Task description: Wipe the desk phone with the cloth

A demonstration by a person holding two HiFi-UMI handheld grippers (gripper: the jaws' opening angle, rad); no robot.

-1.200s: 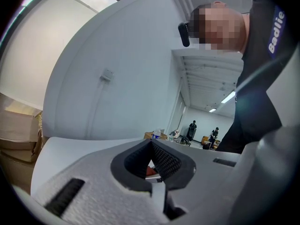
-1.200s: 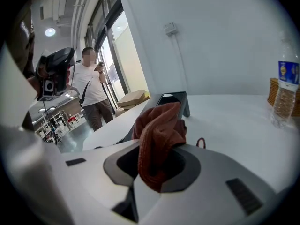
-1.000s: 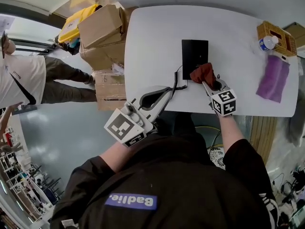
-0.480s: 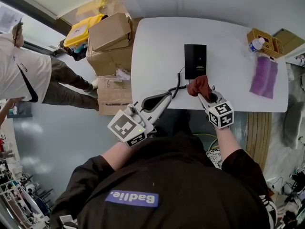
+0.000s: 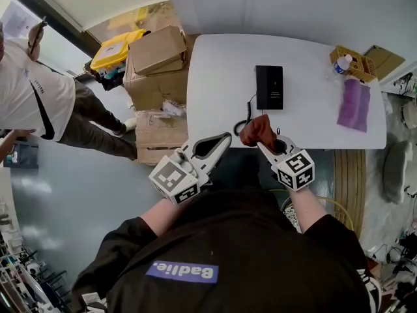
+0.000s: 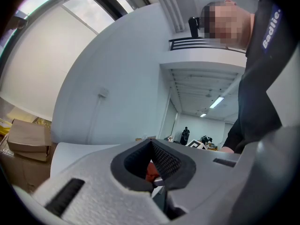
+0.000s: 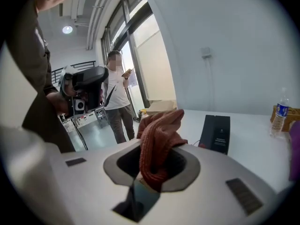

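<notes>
Right tongs [image 5: 262, 143] clench the bunched cloth [image 5: 257, 129] on the person's side of the phone [image 5: 269, 87], above its cord [image 5: 245, 116]. Left tongs [image 5: 221, 140], beside the cloth, are clenched on nothing. A snagged cord could drag the unsteadied phone across the counter [image 5: 313, 119].

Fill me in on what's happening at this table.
A person holds a gripper in each hand at the near edge of the white table. The right gripper is shut on a reddish-brown cloth, held short of the black desk phone, whose coiled cord trails toward the person. The left gripper is shut and empty, beside the cloth. The cloth isn't touching the phone.
</notes>
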